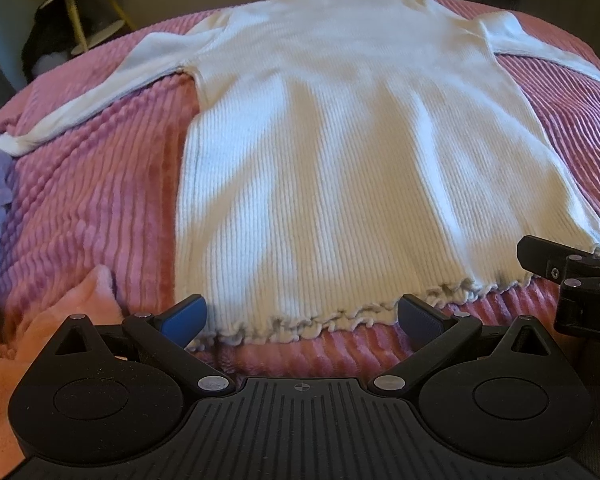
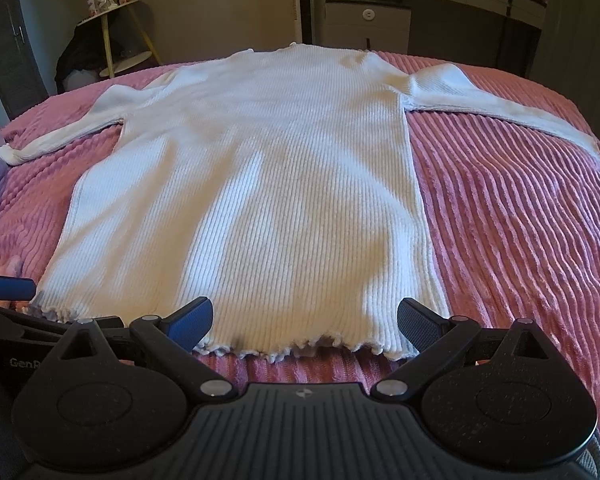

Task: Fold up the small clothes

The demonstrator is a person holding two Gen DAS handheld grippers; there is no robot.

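A white ribbed sweater (image 1: 340, 152) lies flat on the pink bedspread (image 1: 100, 200), its frilled hem just ahead of the wide-open left gripper (image 1: 300, 318) and right gripper (image 2: 305, 320).

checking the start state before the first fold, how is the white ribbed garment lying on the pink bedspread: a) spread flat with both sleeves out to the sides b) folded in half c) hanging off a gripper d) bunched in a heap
a: the white ribbed garment lies flat on the pink bedspread, a sleeve stretched out on each side.
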